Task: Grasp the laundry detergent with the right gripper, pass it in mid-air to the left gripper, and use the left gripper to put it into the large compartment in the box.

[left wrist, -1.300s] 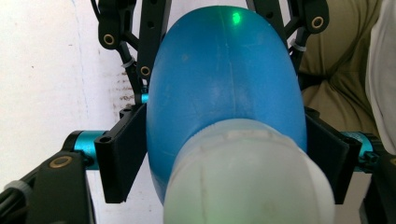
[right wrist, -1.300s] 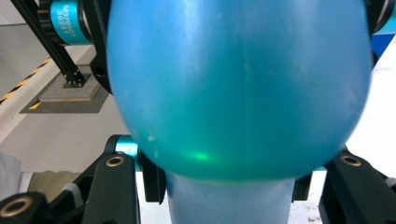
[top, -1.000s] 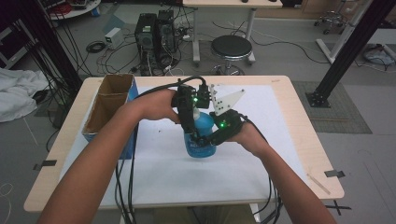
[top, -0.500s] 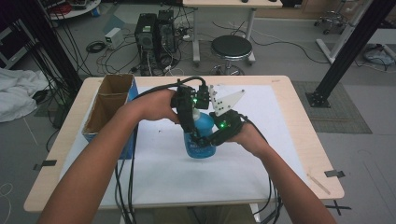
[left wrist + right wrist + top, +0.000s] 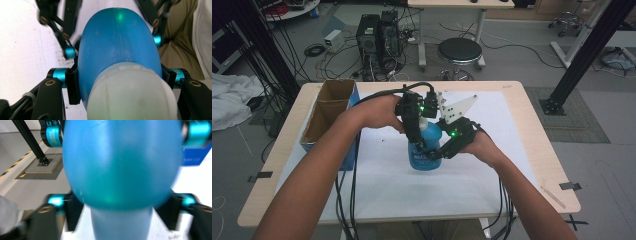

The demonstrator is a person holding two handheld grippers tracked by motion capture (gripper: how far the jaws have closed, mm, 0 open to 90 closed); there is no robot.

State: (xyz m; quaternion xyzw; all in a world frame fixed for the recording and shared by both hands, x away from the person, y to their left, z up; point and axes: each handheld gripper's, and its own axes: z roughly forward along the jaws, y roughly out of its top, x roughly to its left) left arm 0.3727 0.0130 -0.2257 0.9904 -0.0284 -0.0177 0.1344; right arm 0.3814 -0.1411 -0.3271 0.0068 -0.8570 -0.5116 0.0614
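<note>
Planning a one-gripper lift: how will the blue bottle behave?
The blue bottle looks smooth, rounded plastic, so probably slippery between the pads. It stands upright and tall on the table, so likely tippy. Probably fairly stiff; weight unclear.

High view: above near table [image 5: 532, 150] edge, facing forward-down | gripper views: close-up along jaws | shared: blue bottle [image 5: 424, 150].

This is a lab or technical workroom. A plain wooden table [image 5: 532, 150] with a white sheet [image 5: 492, 150] on it stands on a grey floor strewn with loose cables [image 5: 319, 50]. Behind it are two black computer towers [image 5: 377, 37], a small white box [image 5: 333, 40], a round black stool [image 5: 459, 52] and a second desk [image 5: 452, 5]. Black metal frame posts [image 5: 587, 55] rise at both sides, one bolted to a floor plate. Black tape marks [image 5: 259, 176] the floor near the table, and an open cardboard box [image 5: 329, 112] sits at its left edge.
</note>
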